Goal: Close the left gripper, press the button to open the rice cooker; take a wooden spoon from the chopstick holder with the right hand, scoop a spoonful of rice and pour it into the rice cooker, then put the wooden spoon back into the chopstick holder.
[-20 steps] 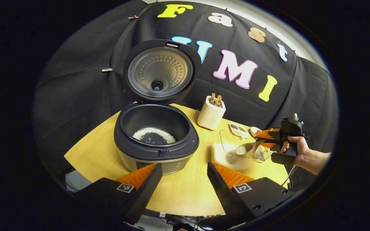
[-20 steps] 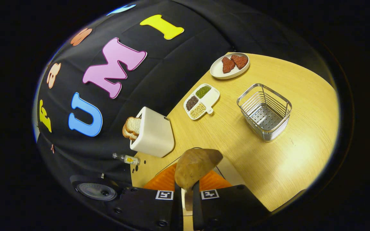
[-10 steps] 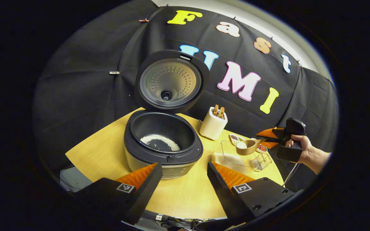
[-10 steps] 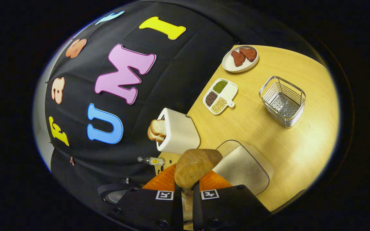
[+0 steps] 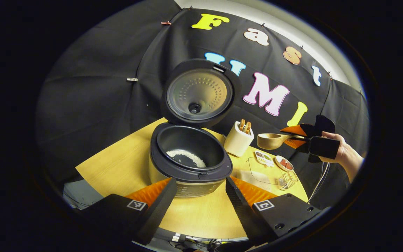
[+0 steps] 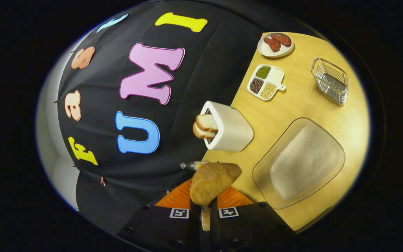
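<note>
Carrying a scoop toward the pot: the right gripper (image 5: 294, 137) is clamping the handle of the light wooden spoon (image 5: 270, 140), both fingers pressed on it, bowl held level in the air just beside the white toaster with bread slices (image 5: 238, 141). The rice in the bowl is hidden from this angle. In the right gripper view the spoon's underside (image 6: 212, 182) is hanging above the clear glass dish of white rice (image 6: 304, 162).

The dark round rice cooker (image 5: 191, 157) is standing with its lid up, a thin patch of rice already lying in the pot. The left gripper (image 5: 201, 190) is waiting spread wide and empty in front of it. The wire chopstick holder (image 6: 330, 81) is standing empty, well apart.

Judgement: the next move is calling for level travel over the pot rim, then a roll of the wrist.
</note>
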### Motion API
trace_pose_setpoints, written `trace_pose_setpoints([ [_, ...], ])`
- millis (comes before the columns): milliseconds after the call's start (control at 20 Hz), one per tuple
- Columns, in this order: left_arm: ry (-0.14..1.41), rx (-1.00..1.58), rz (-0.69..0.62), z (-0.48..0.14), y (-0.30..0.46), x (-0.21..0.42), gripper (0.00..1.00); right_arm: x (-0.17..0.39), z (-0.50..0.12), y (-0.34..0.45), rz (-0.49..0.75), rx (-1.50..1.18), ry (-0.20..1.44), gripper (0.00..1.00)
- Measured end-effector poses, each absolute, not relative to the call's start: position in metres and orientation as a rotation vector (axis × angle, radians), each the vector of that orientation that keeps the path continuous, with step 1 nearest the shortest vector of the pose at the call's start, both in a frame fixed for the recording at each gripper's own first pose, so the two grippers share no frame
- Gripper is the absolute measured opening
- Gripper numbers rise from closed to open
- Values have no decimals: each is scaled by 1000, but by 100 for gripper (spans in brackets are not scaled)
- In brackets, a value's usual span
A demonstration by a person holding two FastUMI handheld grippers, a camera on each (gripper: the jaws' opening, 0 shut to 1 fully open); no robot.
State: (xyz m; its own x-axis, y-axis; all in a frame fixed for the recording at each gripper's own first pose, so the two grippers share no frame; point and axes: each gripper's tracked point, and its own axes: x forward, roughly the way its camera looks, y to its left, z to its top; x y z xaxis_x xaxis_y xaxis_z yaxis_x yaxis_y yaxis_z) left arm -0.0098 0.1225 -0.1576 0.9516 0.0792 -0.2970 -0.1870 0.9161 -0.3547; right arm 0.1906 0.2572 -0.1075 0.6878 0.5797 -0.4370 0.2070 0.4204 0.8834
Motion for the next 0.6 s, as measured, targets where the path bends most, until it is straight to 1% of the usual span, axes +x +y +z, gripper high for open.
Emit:
trace_pose_setpoints([
  [200, 248, -395, 128, -149, 133, -14, 95, 177, -101, 307, 346, 1119, 852, 16],
  [350, 243, -405, 139, -152, 144, -17, 96, 165, -109, 348, 390, 1090, 897, 16],
  [600, 227, -440, 169, -153, 163, -24, 96, 139, -118, 406, 499, 940, 907, 16],
])
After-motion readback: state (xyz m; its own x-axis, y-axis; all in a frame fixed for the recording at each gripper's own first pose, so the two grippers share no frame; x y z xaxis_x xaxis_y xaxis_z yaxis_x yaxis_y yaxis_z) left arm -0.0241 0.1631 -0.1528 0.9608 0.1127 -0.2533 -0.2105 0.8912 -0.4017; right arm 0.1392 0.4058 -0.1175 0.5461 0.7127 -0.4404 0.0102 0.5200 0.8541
